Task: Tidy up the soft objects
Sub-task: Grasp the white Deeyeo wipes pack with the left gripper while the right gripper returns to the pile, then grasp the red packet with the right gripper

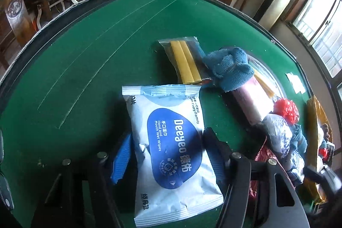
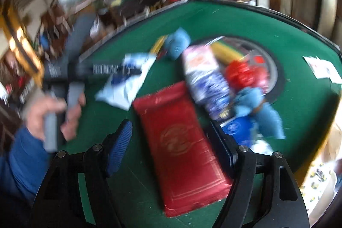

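- Left gripper [image 1: 166, 155], lower centre of the left wrist view: jaws spread to either side of a white-and-blue wet wipes pack [image 1: 171, 153], blue left pad near the pack's edge, firm contact not clear.
- Right gripper [image 2: 171, 142], lower centre of the blurred right wrist view: jaws spread astride a red pouch [image 2: 181, 153] flat on the green table [image 1: 85, 46]; no squeeze visible.
- Beyond the wipes, mid-frame: clear bag of yellow strips [image 1: 183, 61], teal cloth [image 1: 228, 65] draped over a pink-white pack [image 1: 250, 104].
- Right edge: heap of red mesh ball [image 1: 286, 110] and crumpled wrappers.
- Step in hand, by appearance: a double pick, one soft pack per gripper.
- Next move likely calls for closing on each pack across its width, gently enough not to crush, then lifting clear of the pile.
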Action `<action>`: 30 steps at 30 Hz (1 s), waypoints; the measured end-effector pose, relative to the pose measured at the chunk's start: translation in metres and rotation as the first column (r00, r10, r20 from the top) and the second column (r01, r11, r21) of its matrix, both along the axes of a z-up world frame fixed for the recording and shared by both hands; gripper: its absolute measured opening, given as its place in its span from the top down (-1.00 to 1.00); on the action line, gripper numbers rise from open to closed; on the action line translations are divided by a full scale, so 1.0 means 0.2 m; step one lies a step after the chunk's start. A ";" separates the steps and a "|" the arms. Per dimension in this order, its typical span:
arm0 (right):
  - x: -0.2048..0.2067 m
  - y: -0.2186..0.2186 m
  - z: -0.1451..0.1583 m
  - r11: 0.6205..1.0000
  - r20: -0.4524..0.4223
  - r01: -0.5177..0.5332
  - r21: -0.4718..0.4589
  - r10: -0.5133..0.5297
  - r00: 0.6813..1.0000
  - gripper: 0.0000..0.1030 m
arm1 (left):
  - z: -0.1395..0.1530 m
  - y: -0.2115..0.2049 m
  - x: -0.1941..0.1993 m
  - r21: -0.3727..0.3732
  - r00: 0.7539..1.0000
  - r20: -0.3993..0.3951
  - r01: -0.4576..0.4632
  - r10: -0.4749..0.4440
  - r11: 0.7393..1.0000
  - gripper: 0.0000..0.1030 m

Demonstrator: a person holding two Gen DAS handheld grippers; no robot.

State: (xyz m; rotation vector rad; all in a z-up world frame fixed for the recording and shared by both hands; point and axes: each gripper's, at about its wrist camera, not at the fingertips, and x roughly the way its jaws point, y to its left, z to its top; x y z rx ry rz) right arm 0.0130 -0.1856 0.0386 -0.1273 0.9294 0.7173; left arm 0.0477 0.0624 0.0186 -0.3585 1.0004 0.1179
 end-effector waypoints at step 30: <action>-0.01 0.07 -0.02 0.999 0.080 0.027 -0.017 -0.026 0.996 -0.07 | 0.01 -0.02 0.04 -0.028 0.999 0.042 -0.003 0.004 1.000 -0.13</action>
